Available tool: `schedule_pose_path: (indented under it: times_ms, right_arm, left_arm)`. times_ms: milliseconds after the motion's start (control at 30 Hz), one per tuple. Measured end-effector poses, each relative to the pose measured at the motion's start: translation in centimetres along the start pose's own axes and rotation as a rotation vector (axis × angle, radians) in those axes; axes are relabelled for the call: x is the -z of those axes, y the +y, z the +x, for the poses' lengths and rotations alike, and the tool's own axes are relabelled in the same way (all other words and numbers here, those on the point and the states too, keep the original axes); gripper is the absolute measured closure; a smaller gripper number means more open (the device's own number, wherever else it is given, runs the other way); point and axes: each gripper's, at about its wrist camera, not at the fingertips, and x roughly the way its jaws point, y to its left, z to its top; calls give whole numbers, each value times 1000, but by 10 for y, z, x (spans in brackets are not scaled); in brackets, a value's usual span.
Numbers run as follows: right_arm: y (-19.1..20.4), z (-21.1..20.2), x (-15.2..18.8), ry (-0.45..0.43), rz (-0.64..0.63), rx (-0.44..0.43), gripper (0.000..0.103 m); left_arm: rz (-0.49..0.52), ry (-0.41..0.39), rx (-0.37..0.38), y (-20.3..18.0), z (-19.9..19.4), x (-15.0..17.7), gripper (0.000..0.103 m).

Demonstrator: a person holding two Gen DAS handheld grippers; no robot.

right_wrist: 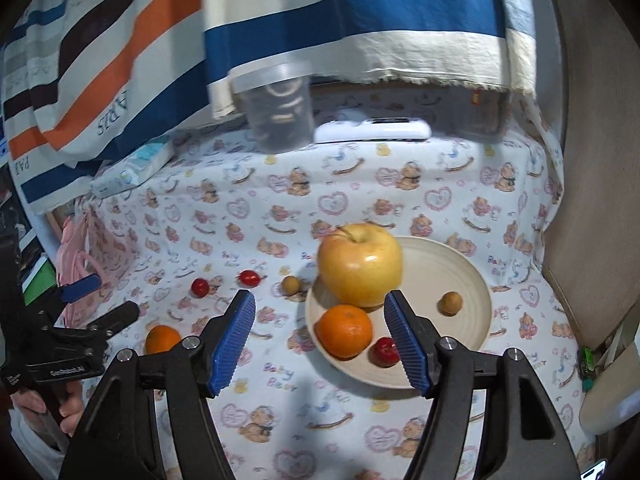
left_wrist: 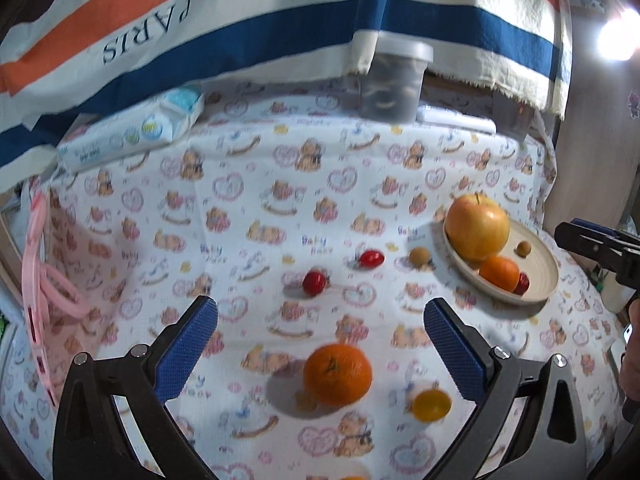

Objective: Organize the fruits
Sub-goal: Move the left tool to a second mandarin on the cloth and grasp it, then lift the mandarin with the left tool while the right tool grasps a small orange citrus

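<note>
A bear-print cloth filled both frames. At right of centre sat a cream plate holding an apple, an orange and smaller fruit. Low in the left view, the left gripper gaped wide, empty, around a loose orange (not touching). The right gripper hung open, empty, before the plate.

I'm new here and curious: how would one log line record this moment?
left gripper: open, over orange | right gripper: open, empty | plate: apple, orange, two small fruits
</note>
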Motion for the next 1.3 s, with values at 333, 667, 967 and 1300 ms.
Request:
schedule_pose_path:
  times_ms: [333, 667, 967, 1300]
  right_arm:
    - [31, 26, 33, 57, -35, 9, 34]
    - [23, 40, 37, 78, -16, 16, 34]
    - [22, 39, 37, 73, -10, 10, 34]
    - [28, 39, 39, 95, -18, 21, 34]
  left_arm:
    - [-48, 177, 47, 1, 29, 32, 20]
    - [-17, 236, 63, -6, 49, 41, 28]
    - [-31, 266, 90, -2, 56, 43, 55]
    - [-25, 31, 37, 0, 5, 34, 56]
